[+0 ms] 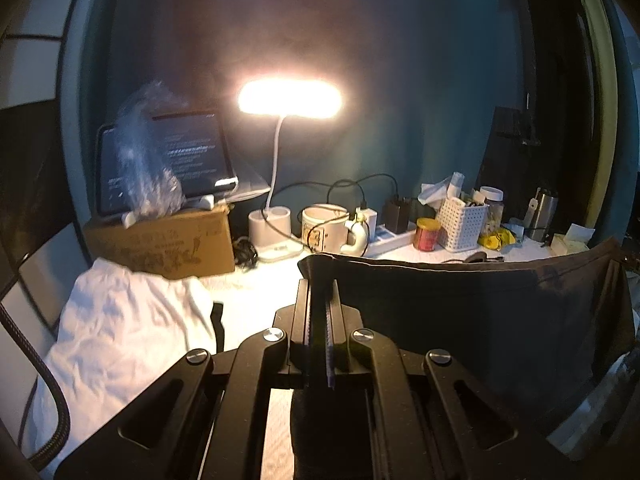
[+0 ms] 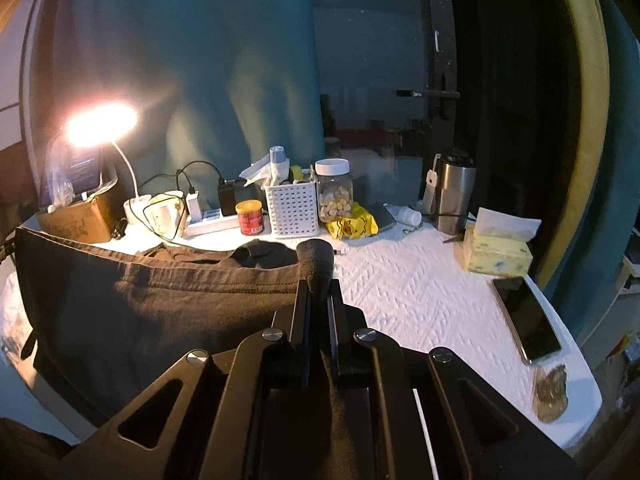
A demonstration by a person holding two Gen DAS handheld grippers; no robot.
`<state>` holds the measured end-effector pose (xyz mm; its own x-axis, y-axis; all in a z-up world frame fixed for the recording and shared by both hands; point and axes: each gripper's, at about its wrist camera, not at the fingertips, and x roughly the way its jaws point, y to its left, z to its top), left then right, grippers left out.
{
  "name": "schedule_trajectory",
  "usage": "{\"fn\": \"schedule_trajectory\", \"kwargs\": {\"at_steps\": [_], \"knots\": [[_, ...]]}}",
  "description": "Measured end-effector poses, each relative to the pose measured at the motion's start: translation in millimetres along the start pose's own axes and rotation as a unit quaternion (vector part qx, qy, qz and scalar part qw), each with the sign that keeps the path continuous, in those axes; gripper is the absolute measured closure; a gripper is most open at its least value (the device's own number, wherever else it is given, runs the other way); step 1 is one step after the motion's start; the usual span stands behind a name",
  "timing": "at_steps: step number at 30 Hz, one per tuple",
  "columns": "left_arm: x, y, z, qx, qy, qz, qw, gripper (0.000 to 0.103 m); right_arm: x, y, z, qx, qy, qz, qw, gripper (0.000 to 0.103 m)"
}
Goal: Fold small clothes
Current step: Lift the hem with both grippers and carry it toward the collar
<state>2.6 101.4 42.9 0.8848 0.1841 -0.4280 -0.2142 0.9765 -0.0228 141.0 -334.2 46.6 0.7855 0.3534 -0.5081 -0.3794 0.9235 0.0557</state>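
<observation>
A dark brown garment [image 1: 480, 312] hangs stretched between my two grippers above the white table. My left gripper [image 1: 320, 284] is shut on its left corner, with cloth pinched between the jaws. My right gripper [image 2: 319, 286] is shut on the garment's [image 2: 160, 304] right corner, and a bunched end sticks up past the fingertips. The hemmed top edge runs taut from one gripper to the other. A white garment [image 1: 128, 336] lies crumpled on the table to the left in the left wrist view.
A lit desk lamp [image 1: 290, 100], a cardboard box [image 1: 168, 244] with a tablet, a mug [image 1: 324, 226], a power strip, a red can [image 2: 250, 218], a white basket [image 2: 291, 210], a jar, a steel tumbler [image 2: 454, 196], a tissue box [image 2: 498, 250] and a phone [image 2: 528, 320] line the table's back and right.
</observation>
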Motion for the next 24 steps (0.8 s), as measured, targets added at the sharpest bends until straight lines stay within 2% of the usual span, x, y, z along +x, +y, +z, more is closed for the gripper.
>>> {"fn": "schedule_trajectory", "kwargs": {"at_steps": [11,24], "knots": [[58.4,-0.7,29.1,0.012,0.010,-0.007,0.9999,0.099,54.1,-1.9,35.2,-0.003,0.001,0.000,1.000,0.095],[128.4,2.0,53.1,0.028,0.023,-0.015,0.9992,0.099,119.7,-13.5,60.4,-0.004,0.016,-0.012,1.000,0.095]]}}
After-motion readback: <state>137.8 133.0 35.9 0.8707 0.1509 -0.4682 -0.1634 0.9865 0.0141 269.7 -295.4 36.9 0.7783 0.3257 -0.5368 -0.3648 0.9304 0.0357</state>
